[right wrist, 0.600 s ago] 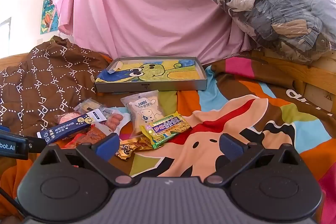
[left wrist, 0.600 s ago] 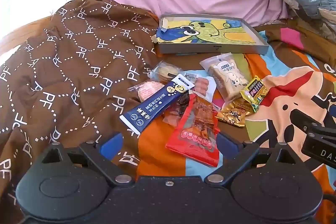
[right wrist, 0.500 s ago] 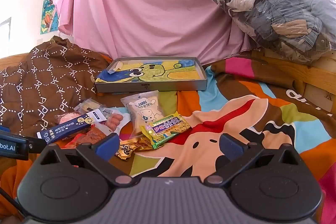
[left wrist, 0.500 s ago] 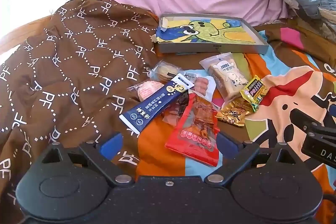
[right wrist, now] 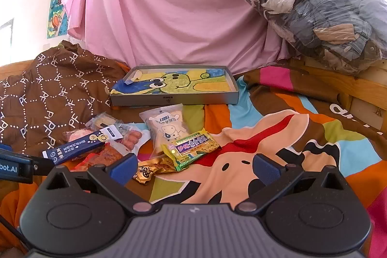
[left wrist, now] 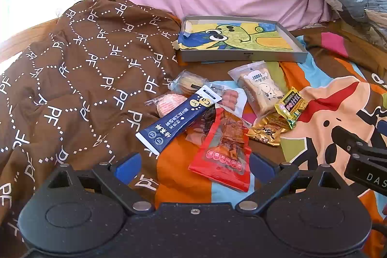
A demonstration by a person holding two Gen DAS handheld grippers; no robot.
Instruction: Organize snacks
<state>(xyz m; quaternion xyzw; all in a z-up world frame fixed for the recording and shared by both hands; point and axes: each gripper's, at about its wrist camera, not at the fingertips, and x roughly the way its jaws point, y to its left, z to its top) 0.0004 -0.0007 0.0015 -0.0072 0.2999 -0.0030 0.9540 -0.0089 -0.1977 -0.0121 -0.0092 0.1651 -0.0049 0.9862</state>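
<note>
Both hand-held grippers gape; grey tray (right wrist: 174,98) holds only a drawing (right wrist: 179,84).

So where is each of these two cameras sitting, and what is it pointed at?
Left wrist: rides on the left gripper, looking forward over its open blue-tipped fingers at the snack pile, red packet nearest; the right gripper pokes in at the right edge.
Right wrist: rides on the right gripper, fingers open, facing the gray tray and pink sheet; the left gripper shows at the left edge.
Shared: tray, toast bag, navy stick packet.
</note>
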